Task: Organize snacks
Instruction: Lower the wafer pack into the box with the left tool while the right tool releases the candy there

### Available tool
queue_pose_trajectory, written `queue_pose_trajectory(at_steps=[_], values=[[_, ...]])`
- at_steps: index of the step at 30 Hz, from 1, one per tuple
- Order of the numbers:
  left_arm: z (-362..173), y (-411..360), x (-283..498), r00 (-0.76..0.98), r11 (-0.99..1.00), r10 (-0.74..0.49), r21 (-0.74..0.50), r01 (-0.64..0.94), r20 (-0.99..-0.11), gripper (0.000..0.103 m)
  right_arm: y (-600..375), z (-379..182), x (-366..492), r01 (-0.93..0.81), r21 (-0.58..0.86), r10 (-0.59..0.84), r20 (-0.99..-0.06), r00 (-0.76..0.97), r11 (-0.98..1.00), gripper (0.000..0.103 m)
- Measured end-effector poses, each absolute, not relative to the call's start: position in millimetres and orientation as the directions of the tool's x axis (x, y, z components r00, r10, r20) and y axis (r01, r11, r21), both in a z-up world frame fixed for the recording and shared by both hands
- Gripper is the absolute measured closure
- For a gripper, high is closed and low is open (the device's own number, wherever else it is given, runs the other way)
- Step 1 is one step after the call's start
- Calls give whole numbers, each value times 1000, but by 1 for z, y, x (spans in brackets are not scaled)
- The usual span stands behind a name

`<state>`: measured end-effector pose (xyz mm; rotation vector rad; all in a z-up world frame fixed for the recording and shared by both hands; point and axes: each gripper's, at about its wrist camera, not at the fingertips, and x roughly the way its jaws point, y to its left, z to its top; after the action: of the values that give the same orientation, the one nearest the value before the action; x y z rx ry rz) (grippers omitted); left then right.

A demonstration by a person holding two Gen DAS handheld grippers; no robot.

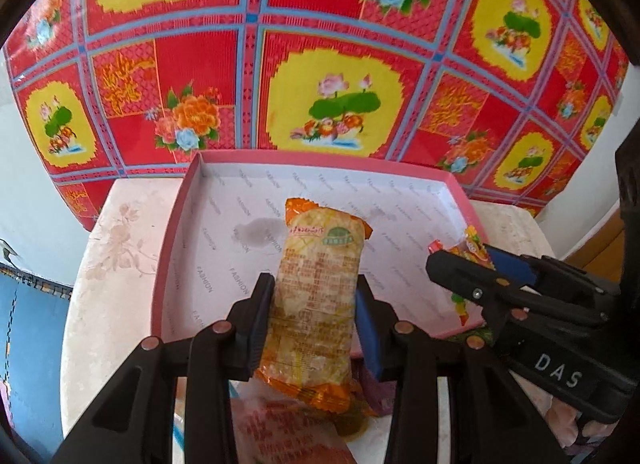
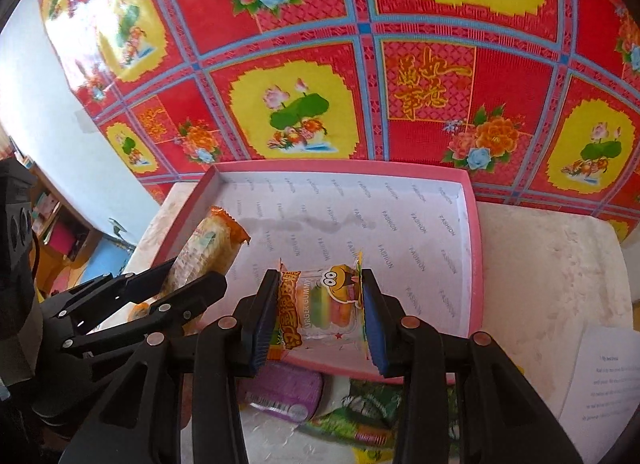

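A pale, marbled tabletop point(image 1: 120, 272) stands against a glossy red wall covering point(image 1: 320, 64) printed with yellow flower medallions and a blue grid. Off to the left there is a strip of light blue wall and some blue fabric low down. On the table lies a shallow pink cardboard box lid point(image 1: 176, 232) with a white lining printed "FASHION".

Over the left part of the lid, the left gripper point(image 1: 314, 296) is clamped on a long orange-ended plastic packet of pale crisp rice cakes point(image 1: 320, 276). The black jaws press its two long sides near the middle. The packet's long axis runs along the fingers, and its far crimped end points towards the wall, held above the lining.

To its right, the right gripper point(image 2: 320, 304) holds a small clear burger-gummy packet with a yellow cartoon face point(image 2: 324, 300), pinched by its side seams above the lid's near edge. This packet lies crosswise between the pads, with the printed face upward.

On the table below the grippers lie a purple packet point(image 2: 284, 388) and a green one point(image 2: 360, 412); a printed white sheet point(image 2: 600, 384) sits at far right.
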<state>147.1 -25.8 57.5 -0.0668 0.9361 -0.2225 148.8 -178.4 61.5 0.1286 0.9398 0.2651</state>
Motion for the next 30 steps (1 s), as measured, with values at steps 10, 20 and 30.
queue_pose_trajectory(at_steps=[10, 20, 30], values=[[53, -40, 158, 543, 978, -199, -128, 166, -816, 62, -187, 42, 166, -135, 229, 265, -795, 545, 964, 63], [44, -45, 165, 512, 986, -159, -114, 119, -844, 62, -190, 39, 173, -130, 230, 263, -796, 545, 964, 63], [49, -49, 163, 522, 989, -132, -79, 124, -842, 57, -193, 43, 170, -114, 249, 270, -796, 542, 962, 61]])
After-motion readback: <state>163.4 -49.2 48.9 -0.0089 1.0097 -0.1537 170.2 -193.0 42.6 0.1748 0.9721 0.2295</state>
